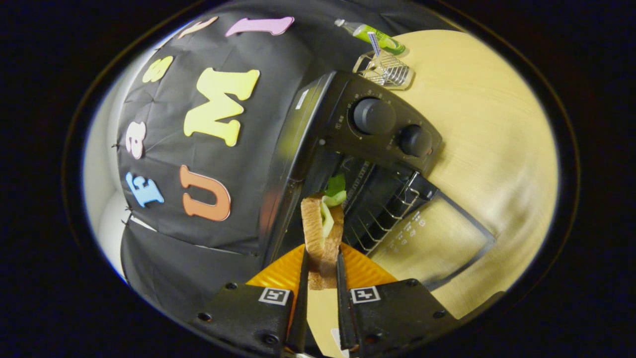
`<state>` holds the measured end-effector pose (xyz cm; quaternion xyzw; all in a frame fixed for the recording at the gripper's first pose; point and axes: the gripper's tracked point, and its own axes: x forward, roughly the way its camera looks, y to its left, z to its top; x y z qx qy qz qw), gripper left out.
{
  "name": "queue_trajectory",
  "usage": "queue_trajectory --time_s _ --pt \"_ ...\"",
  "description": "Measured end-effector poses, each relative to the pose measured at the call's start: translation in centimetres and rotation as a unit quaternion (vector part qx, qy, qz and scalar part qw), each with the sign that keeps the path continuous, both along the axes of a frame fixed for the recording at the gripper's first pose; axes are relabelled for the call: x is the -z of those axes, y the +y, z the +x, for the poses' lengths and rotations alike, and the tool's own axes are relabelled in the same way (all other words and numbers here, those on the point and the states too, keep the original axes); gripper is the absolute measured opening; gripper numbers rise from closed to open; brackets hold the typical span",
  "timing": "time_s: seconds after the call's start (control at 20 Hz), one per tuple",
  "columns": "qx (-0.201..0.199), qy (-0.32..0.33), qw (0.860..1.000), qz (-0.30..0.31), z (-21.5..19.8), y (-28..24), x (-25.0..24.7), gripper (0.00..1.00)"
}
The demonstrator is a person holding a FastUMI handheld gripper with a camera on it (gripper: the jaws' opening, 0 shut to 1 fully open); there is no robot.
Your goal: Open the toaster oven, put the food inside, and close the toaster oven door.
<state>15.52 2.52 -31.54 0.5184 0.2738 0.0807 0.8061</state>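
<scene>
Item: toasted-bread sandwich with green lettuce filling (322, 233), soft, light and crushable by the look of it, best held across its two crusty faces near the lower end, as now. The tongs (322, 271) pinch it from both sides, holding it upright just before the open mouth of the black two-knob toaster oven (367, 144). Oven's glass door (437, 238) lies folded down on the pale wooden surface (497, 124).
</scene>
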Motion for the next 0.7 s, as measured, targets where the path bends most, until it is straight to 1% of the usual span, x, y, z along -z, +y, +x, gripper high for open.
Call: queue_trajectory --time_s 0.05,0.15,0.35,0.45,0.55,0.65,0.7 --pt "0.001 -0.007 1.000 0.012 0.8 0.6 0.2 0.31" --pt "0.024 -0.018 0.999 0.020 2.4 0.3 0.9 0.31" --pt "0.045 -0.010 0.998 0.033 4.3 0.1 2.0 0.31" --pt "0.041 -0.010 0.999 0.031 5.0 0.6 2.2 0.31" --pt "0.028 0.006 1.000 0.011 5.3 1.4 3.0 0.34" --pt "0.022 0.036 0.999 -0.002 5.2 1.8 3.9 0.40" --pt "0.017 0.039 0.999 -0.004 5.1 2.3 3.8 0.46"
